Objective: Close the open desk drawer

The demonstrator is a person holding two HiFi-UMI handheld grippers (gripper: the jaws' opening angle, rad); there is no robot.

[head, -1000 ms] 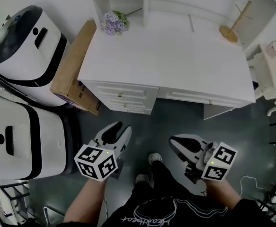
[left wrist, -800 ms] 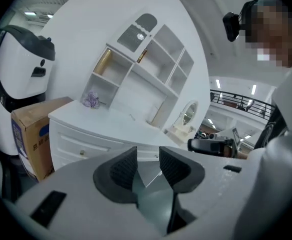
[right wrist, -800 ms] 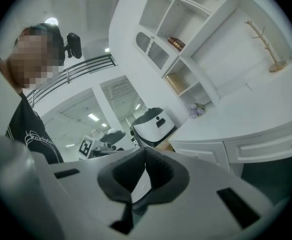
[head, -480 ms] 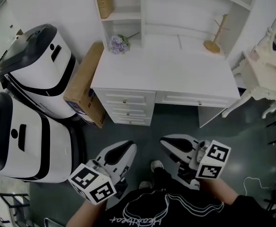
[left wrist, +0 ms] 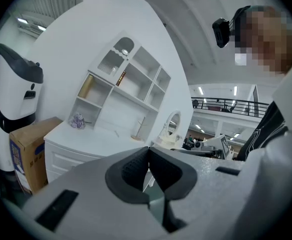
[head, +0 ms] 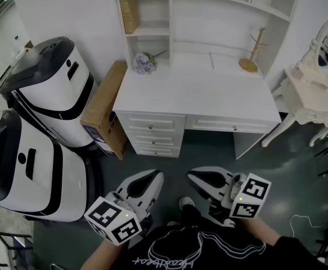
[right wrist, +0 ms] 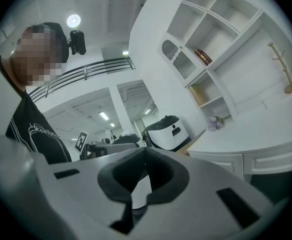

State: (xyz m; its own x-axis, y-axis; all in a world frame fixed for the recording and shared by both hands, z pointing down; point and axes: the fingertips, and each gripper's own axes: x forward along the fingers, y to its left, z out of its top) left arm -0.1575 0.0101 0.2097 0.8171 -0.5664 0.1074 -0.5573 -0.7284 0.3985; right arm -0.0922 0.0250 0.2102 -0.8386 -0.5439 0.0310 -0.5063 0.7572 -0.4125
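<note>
White wooden drawer stack (head: 152, 135) lies well ahead of the nearer left hand-held gripper (head: 153, 176); it and the right hand-held gripper (head: 194, 176) are pinched together, empty.

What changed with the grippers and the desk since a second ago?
The left gripper has just been closing its jaws; they now meet, empty. It and the right gripper sit farther back from the desk, and more shelves show. The flowers and cardboard box stayed put.
</note>
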